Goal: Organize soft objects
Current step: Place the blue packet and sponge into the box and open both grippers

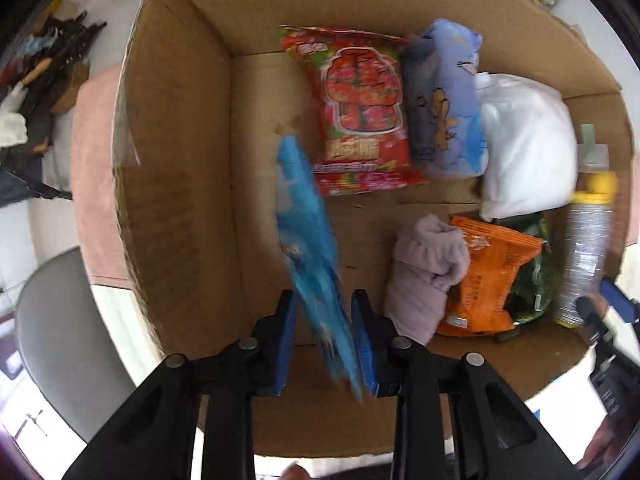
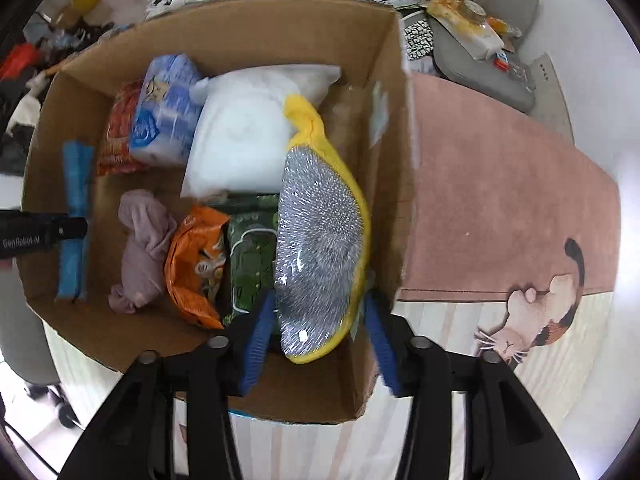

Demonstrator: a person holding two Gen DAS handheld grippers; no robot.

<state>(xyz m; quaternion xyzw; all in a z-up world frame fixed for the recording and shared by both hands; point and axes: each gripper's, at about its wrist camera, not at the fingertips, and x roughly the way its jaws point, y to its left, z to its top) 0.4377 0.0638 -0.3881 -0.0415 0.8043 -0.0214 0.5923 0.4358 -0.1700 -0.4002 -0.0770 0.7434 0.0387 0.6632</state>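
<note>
A cardboard box (image 1: 180, 168) holds a red snack bag (image 1: 360, 112), a blue printed pack (image 1: 444, 100), a white pillow (image 1: 524, 144), a mauve cloth (image 1: 424, 272), an orange bag (image 1: 492, 280) and a green bag (image 1: 532, 284). My left gripper (image 1: 325, 336) is over the box; a blurred blue packet (image 1: 308, 232) hangs between its parted fingers, touching the right pad. My right gripper (image 2: 320, 336) is open around a yellow-edged silver mitt (image 2: 320, 240) by the box's right wall (image 2: 384, 160). The mitt also shows in the left wrist view (image 1: 588, 248).
The box stands on a pink rug (image 2: 500, 200) with a cat print (image 2: 536, 312). A grey chair (image 2: 480, 60) piled with snacks and clothes is behind the box. More clutter lies at the far left (image 1: 40, 92). A grey seat (image 1: 60, 340) is beside the box.
</note>
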